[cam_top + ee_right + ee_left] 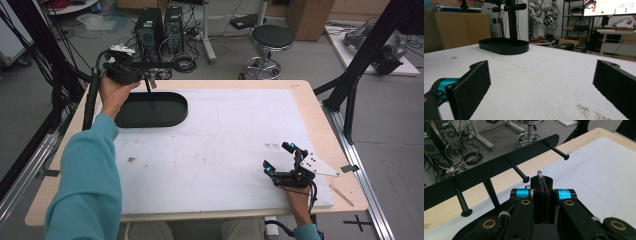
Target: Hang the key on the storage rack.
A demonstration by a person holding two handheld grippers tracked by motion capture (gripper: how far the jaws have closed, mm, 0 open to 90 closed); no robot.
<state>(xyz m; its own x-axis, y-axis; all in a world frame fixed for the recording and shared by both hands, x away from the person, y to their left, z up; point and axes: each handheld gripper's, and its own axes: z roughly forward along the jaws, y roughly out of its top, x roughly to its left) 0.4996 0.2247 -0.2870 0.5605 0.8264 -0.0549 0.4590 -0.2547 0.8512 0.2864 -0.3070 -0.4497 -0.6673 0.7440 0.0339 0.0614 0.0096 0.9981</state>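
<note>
Rack [499,168]: matt black bar and pegs, looks like painted metal, smooth. Its oval tray base [165,118]: same matt black finish. Ring [540,173] pinched in the left gripper [544,182]: thin bright wire, probably metal, hard to tell. Right gripper [541,85] fingers [472,86]: black, rough foam-like pads. Surface [225,145]: white matt sheet, slightly grainy, scuffed, over pale wood edge.
</note>
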